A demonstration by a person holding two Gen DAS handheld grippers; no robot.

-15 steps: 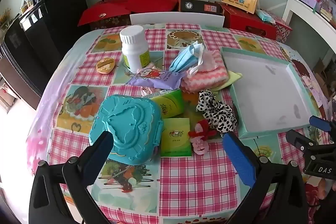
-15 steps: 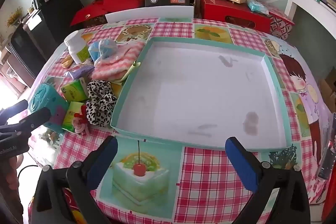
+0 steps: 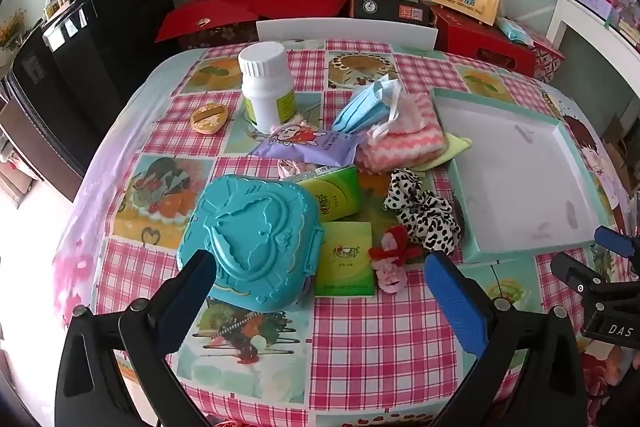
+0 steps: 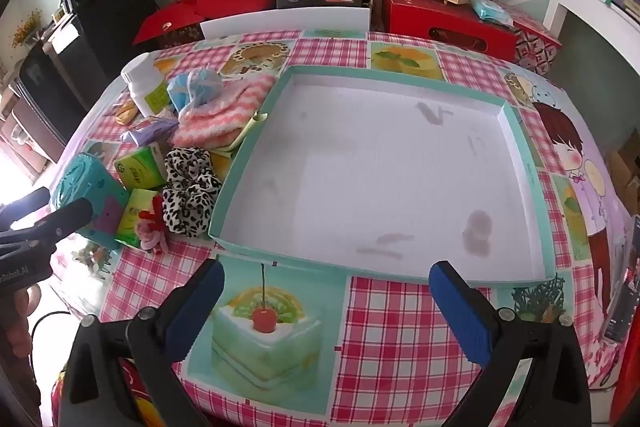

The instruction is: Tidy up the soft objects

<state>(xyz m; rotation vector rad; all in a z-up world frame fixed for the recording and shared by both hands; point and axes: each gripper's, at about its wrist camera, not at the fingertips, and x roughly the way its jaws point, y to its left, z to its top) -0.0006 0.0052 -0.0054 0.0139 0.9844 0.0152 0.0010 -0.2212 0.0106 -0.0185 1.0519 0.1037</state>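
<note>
from the left wrist, the left gripper (image 3: 320,291) gapes empty above a spotted scrunchie (image 3: 424,215) and striped pink cloth (image 3: 400,143) beside the tray (image 3: 452,171); from the right wrist, the right gripper (image 4: 326,301) gapes empty before that bare white tray (image 4: 224,211).
</note>
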